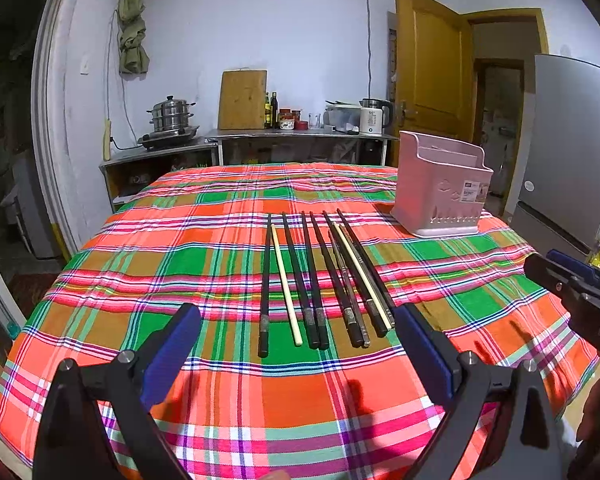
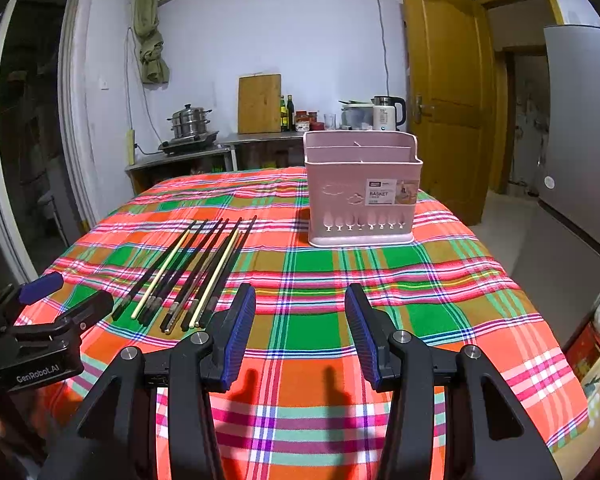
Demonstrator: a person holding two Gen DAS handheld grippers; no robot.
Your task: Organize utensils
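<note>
Several chopsticks point(image 1: 320, 280), mostly black with two cream ones, lie side by side on the plaid tablecloth point(image 1: 220, 248); they also show in the right wrist view point(image 2: 192, 272). A pink utensil basket point(image 1: 440, 192) stands upright at the far right, also straight ahead in the right wrist view point(image 2: 360, 192), with nothing visible in its compartments. My left gripper point(image 1: 300, 336) is open and empty, just in front of the near ends of the chopsticks. My right gripper point(image 2: 300, 320) is open and empty, to the right of the chopsticks, facing the basket.
The right gripper shows at the right edge of the left wrist view point(image 1: 572, 284); the left gripper shows at the left of the right wrist view point(image 2: 48, 320). A counter point(image 1: 300, 136) with pots, bottles and a kettle stands behind the table. A fridge point(image 1: 568, 152) stands at the right.
</note>
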